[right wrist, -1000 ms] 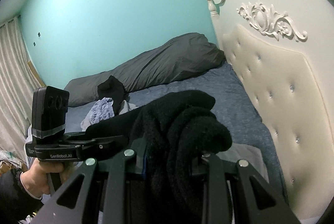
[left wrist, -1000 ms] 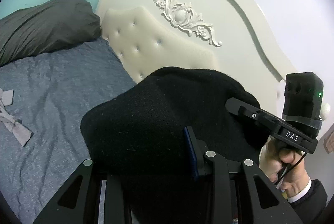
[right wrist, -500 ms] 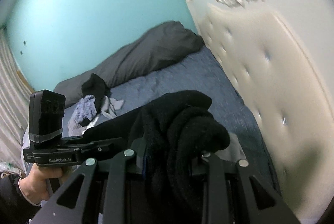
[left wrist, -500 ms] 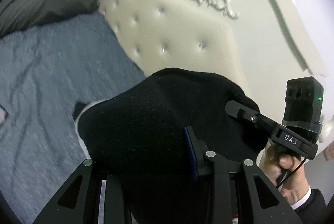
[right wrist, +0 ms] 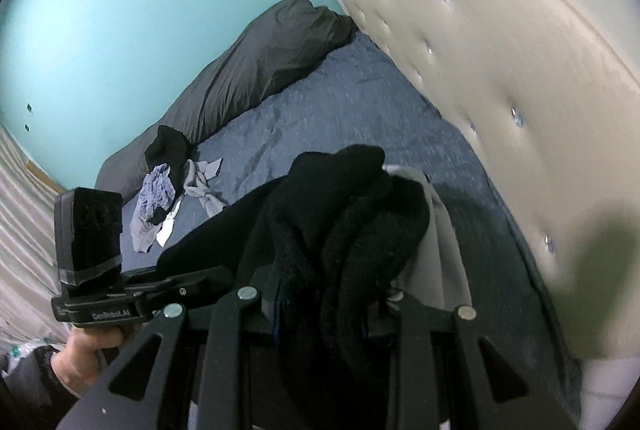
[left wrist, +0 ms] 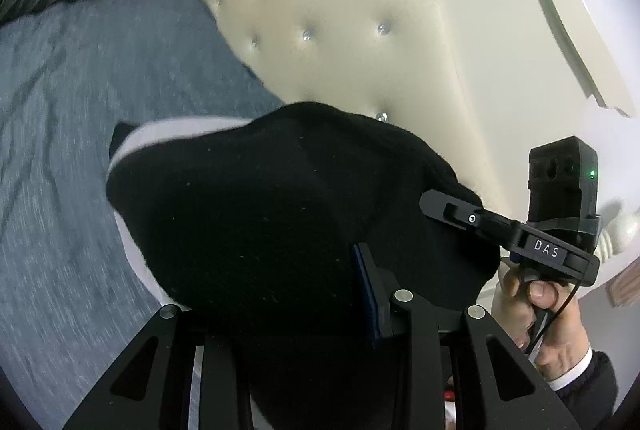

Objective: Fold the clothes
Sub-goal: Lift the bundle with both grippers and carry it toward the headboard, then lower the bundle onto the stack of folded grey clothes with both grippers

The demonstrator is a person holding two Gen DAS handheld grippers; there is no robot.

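Both tongs are clamped on one black fleece garment [left wrist: 256,230]: the left tongs [left wrist: 280,318] bite its edge, the right tongs [right wrist: 332,310] hold a bunched fold [right wrist: 352,230]. It hangs between them above the bed [left wrist: 80,109], over something pale, perhaps another cloth [right wrist: 444,230]. The blue-grey sheet runs to a cream tufted headboard [left wrist: 340,29] at two o'clock, a dark duvet [right wrist: 260,69] and teal wall [right wrist: 120,9] at eleven. One small pile of loose clothes [right wrist: 172,185] lies at ten o'clock, well apart.
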